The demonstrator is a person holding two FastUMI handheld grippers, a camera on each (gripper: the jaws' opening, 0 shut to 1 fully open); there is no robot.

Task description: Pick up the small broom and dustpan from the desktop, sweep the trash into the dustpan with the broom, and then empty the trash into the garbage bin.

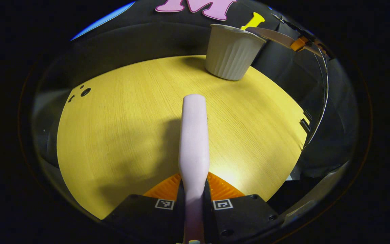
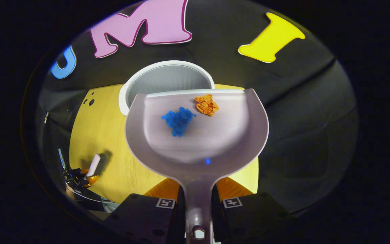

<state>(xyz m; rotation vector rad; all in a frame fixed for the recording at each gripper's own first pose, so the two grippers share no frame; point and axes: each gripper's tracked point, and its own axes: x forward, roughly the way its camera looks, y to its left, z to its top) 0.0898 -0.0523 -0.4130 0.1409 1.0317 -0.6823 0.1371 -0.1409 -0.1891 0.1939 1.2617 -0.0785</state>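
At frame centre, a dustpan (image 2: pixel 198 135) carrying blue (image 2: pixel 178 121) and orange paper scraps (image 2: pixel 207 104) is clamped by the right gripper (image 2: pixel 198 200) before the garbage bin (image 2: pixel 166 76), while the broom handle (image 1: pixel 194 142) is clamped by the left gripper (image 1: pixel 194 200).

Left gripper (image 1: pixel 194 203): fingers clamped on pale pink plastic broom handle (image 1: pixel 193 135), pointing 12 o'clock over yellow wood-grain tabletop (image 1: pixel 120 128); ribbed white garbage bin (image 1: pixel 230 52) at 1 o'clock.

dustpan (image 2: pixel 198 135): two paper wads inside | over bin (image 2: pixel 166 79) | broom (image 1: pixel 193 135): above desk

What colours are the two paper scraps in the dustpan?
One blue scrap, one orange scrap; clearest in the right gripper view.
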